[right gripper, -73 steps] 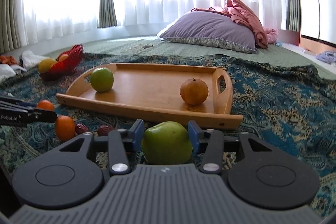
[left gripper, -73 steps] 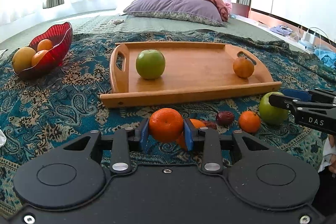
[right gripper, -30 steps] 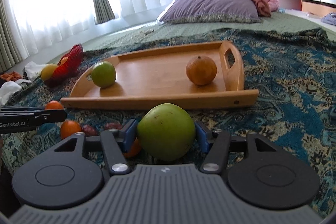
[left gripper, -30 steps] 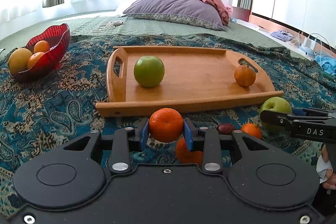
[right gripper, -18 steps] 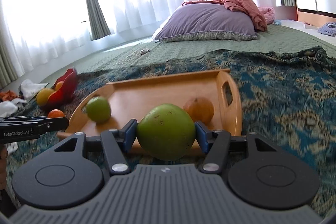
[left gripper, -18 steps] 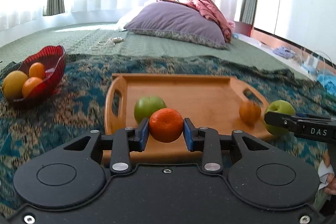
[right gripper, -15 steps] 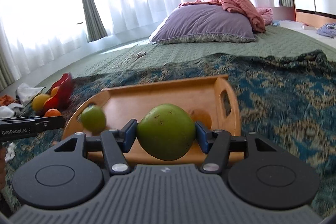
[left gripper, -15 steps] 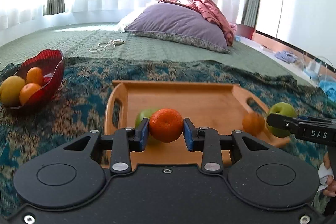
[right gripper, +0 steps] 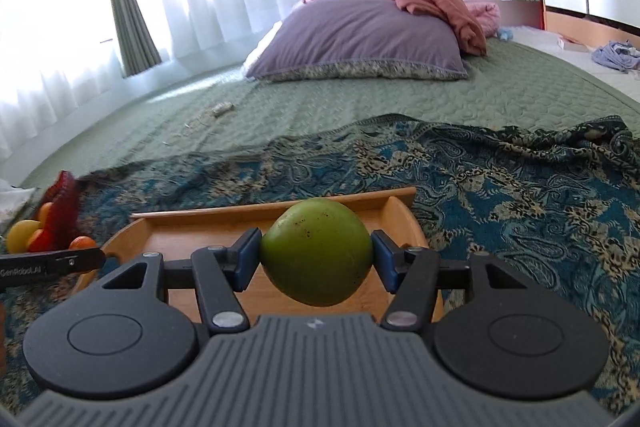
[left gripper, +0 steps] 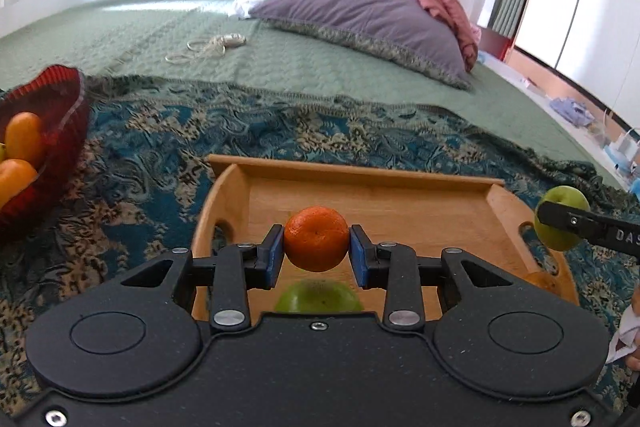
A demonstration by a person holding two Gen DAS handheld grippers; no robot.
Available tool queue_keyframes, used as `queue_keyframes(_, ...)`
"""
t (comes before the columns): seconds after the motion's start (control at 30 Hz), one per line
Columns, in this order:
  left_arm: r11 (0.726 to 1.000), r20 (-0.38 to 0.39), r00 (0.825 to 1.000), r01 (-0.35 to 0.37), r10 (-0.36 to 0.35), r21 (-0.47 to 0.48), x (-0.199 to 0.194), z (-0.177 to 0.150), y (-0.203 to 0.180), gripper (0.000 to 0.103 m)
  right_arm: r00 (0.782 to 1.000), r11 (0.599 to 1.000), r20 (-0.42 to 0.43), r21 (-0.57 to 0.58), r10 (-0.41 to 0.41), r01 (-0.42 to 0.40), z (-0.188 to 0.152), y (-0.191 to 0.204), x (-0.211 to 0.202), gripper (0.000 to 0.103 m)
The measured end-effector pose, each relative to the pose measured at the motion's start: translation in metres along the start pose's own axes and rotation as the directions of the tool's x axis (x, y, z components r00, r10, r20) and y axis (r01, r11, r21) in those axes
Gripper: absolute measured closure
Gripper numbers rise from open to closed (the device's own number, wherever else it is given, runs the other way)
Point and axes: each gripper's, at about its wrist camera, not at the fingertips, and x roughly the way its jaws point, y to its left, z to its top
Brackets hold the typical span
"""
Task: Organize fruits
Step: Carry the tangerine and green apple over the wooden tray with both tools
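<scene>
My left gripper (left gripper: 317, 254) is shut on an orange mandarin (left gripper: 316, 238) and holds it in the air over the wooden tray (left gripper: 400, 183). A green apple (left gripper: 318, 301) lies on the tray just below it, and an orange fruit (left gripper: 540, 281) sits near the tray's right handle. My right gripper (right gripper: 316, 261) is shut on a green apple (right gripper: 316, 251) and holds it above the tray (right gripper: 224, 227). That gripper and its apple (left gripper: 560, 219) show at the right in the left wrist view. The left gripper's finger (right gripper: 52, 263) shows at the left in the right wrist view.
A red glass bowl (left gripper: 60, 107) with orange and yellow fruit stands left of the tray, also in the right wrist view (right gripper: 62, 211). All rests on a blue paisley cloth (left gripper: 160, 147) over a green bedspread. A purple pillow (left gripper: 360, 11) lies behind.
Both grippers have risen off the cloth with their fruit and moved forward over the tray. The loose fruits on the cloth in front of the tray have dropped out of view.
</scene>
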Motion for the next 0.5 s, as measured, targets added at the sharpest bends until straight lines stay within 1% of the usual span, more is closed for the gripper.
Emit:
queue_keyframes(0.17,1.000,-0.032,0.999,-0.016,0.016,0.014,0.023,0.001,-0.004,0.071,0.997,0.999,-0.068,0.027,-0.021,0.023,0.000,-0.003,0.030,0.041)
queue_keyframes(0.5,0.999,-0.065,0.997,-0.044,0.045,0.022,0.041,-0.001,-0.003,0.071,0.992,0.998,-0.115,-0.019,-0.054,0.052,-0.006,0.006,0.052,0.041)
